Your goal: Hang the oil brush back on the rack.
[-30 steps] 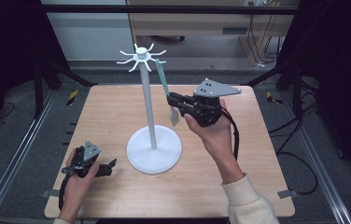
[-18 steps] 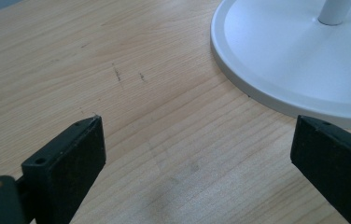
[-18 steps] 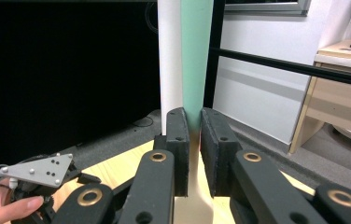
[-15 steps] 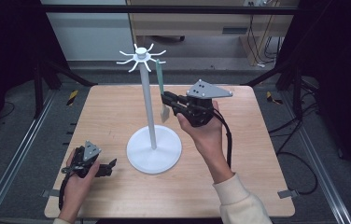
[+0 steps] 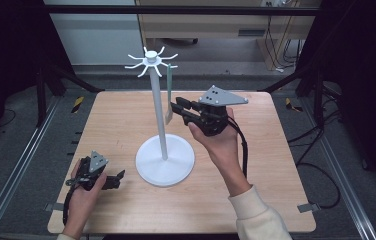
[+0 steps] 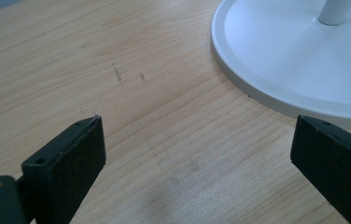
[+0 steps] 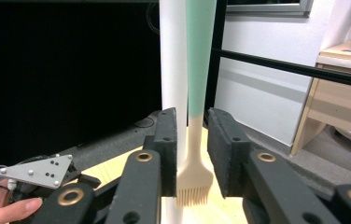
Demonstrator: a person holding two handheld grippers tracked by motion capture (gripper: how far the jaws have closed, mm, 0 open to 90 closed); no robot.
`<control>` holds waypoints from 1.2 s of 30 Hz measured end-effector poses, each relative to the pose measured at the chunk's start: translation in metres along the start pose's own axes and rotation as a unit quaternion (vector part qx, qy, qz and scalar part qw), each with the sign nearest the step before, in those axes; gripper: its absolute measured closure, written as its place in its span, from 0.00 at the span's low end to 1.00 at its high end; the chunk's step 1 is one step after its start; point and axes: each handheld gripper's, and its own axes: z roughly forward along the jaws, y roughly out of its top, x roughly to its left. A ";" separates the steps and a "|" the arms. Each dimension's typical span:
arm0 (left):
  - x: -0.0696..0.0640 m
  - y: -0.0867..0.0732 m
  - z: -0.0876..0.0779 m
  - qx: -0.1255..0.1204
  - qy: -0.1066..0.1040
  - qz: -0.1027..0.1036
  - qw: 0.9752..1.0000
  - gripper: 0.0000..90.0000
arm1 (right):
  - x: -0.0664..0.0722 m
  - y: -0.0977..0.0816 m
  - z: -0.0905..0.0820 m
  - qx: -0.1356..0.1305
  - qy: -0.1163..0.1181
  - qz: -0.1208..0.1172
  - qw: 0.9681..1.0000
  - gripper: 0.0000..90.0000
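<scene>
Wooden desk, pale grain, stood on a grey floor with black frame rails around it and a cabinet behind.

Item one: white stand, round base near the desk's middle, thin upright pole, spoked hooks at the top.

Item two: brush, green handle, cream head with bristles pointing down, hung from one of the stand's hooks just beside the pole. In the right gripper view the brush hung between your jaws with a gap showing on each side of its neck.

Item three: your right gripper, held level above the desk, jaws pointed at the brush. The jaws had just been opening; they stood a little apart around the brush without pressing on it.

Item four: your left gripper, resting low at the desk's near-left corner, just beside the stand's base. Its jaws stood wide apart in the left gripper view, with bare wood between them.
</scene>
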 end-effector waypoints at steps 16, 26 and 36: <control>0.000 0.000 0.001 0.000 0.002 0.001 1.000 0.03 | 0.002 -0.003 -0.013 0.040 -0.048 -0.031 0.998 0.43; -0.001 0.000 0.001 0.001 0.002 0.003 1.000 0.03 | -0.011 -0.016 -0.026 0.067 -0.096 -0.010 0.993 0.24; 0.000 0.000 0.001 0.003 0.003 0.003 1.000 0.03 | -0.031 -0.053 -0.035 0.108 -0.118 0.005 0.987 0.16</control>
